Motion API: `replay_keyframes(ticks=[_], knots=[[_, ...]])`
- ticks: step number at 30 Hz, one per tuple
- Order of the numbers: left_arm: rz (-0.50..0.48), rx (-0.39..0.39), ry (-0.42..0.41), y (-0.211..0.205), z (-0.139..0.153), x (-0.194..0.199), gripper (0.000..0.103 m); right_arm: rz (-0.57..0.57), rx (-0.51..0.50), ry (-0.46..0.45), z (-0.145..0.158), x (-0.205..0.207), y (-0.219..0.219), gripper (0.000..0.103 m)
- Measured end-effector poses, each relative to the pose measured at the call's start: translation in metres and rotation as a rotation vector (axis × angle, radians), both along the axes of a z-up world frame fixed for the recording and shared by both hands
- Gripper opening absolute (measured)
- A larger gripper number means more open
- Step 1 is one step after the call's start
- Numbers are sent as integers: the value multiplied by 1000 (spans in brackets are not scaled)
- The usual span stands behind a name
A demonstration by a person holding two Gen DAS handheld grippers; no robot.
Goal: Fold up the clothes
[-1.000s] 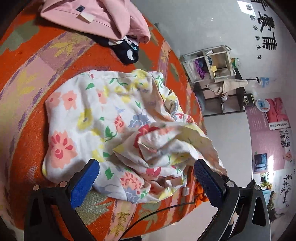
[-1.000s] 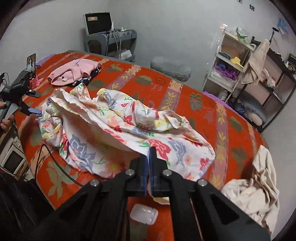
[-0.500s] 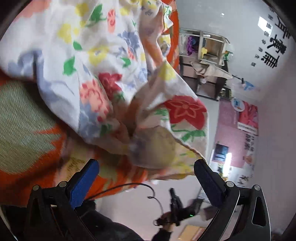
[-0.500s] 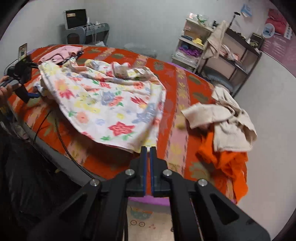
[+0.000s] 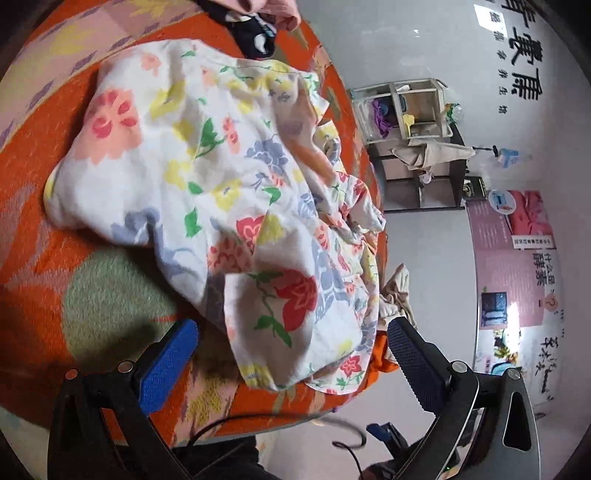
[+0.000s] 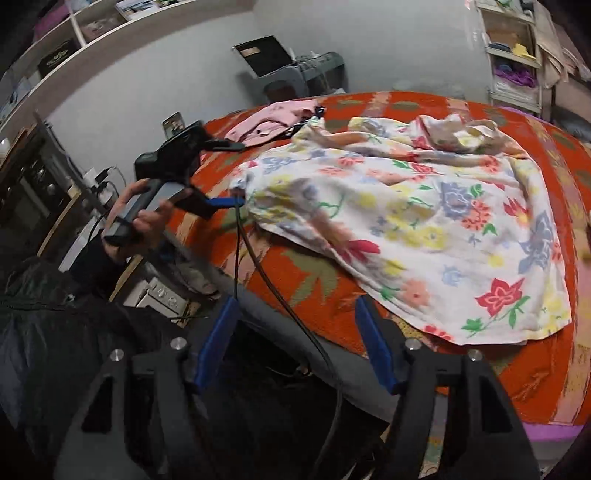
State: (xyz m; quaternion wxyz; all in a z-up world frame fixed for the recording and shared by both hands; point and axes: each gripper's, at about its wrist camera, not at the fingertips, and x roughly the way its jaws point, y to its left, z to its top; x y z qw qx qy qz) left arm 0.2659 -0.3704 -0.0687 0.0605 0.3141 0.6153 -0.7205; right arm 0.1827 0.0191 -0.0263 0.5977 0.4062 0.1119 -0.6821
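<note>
The floral garment [image 6: 424, 236] lies spread but rumpled on the bed [image 6: 321, 280], white cloth printed with red, yellow and blue flowers; its far edge is bunched into folds, its near hem reaches close to the bed's front edge; in my left wrist view the same cloth [image 5: 221, 177] heaps across the orange patterned cover [image 5: 44, 206], one lobe with a red flower hanging toward the bed's edge. My left tongs [image 5: 291, 365] are spread wide, blue pads apart, the garment's lower lobe lying between and ahead of them, not gripped; in the right wrist view I see those tongs [image 6: 225, 173] held in my left hand [image 6: 144, 218] just beside the garment's left edge, whether touching I cannot tell. My right tongs [image 6: 299, 347] are spread too, holding nothing, poised at the bed's front edge near the hem; a black cable [image 6: 266, 280] runs between the pads. A pink garment [image 6: 273, 118] lies at the bed's far left corner, with a dark item [image 5: 255, 33] beside it; shelving [image 5: 406, 110] stands against the wall beyond.
</note>
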Motion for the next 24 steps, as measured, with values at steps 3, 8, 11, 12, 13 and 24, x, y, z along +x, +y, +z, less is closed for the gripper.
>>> replay_keyframes(ticks=[3,8,11,12,13,24], knots=[[-70,10,-77,2,-7,-10,102,-71,-20,6,16,2,34,66],[-98,201,67,16,-36,-15,93,-363,-13,40,26,-7,108,74],[-84,240,139,22,-40,-14,0,-473,-53,-40,9,-19,138,74],[-92,232,168,24,-37,-13,0,-496,-70,-89,0,-27,143,74],[-101,213,199,27,-30,-12,0,-517,-87,-144,-10,-36,146,74],[-196,37,643,86,92,78,0,-654,-387,-683,-91,-116,159,82]])
